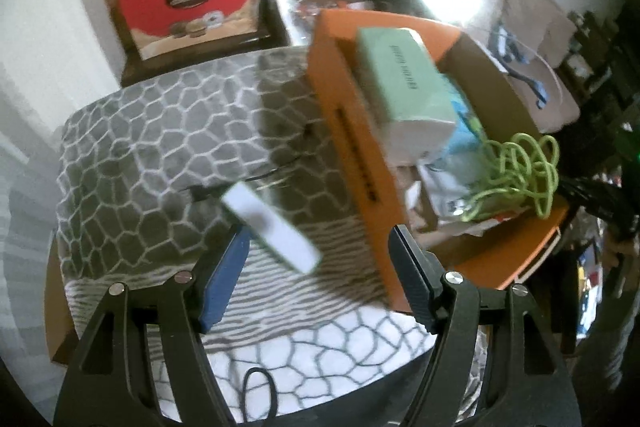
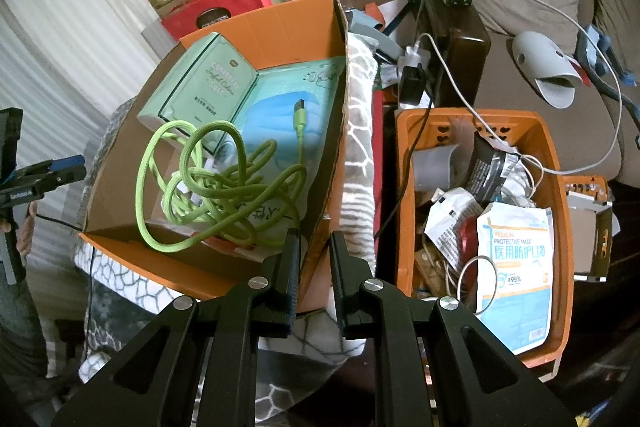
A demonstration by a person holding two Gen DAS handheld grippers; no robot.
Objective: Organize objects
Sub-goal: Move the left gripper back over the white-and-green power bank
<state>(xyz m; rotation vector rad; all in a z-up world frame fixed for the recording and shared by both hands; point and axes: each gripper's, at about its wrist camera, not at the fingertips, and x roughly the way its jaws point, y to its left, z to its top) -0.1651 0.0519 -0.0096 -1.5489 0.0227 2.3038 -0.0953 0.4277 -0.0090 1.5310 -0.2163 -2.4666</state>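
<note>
An open orange cardboard box (image 2: pixel 280 23) sits on a grey and white blanket with a cobblestone pattern (image 1: pixel 160 131). Inside it lie a mint-green rectangular carton (image 2: pixel 200 83), a pale blue plastic packet (image 2: pixel 280 111) and a tangled lime-green braided cable (image 2: pixel 216 187).

The left tool (image 1: pixel 318 247) hangs above the blanket just beside the box, its jaws apart with nothing pressed between them. A white and green oblong object (image 1: pixel 272 231), blurred, shows between the fingers; whether it lies on the blanket cannot be told.

The right tool (image 2: pixel 314 247) has its jaws nearly together at the box's near corner wall; whether they pinch the cardboard cannot be told. To the right stands an orange plastic basket (image 2: pixel 404 187) of packets, including a white mask bag (image 2: pixel 516 267).
</note>
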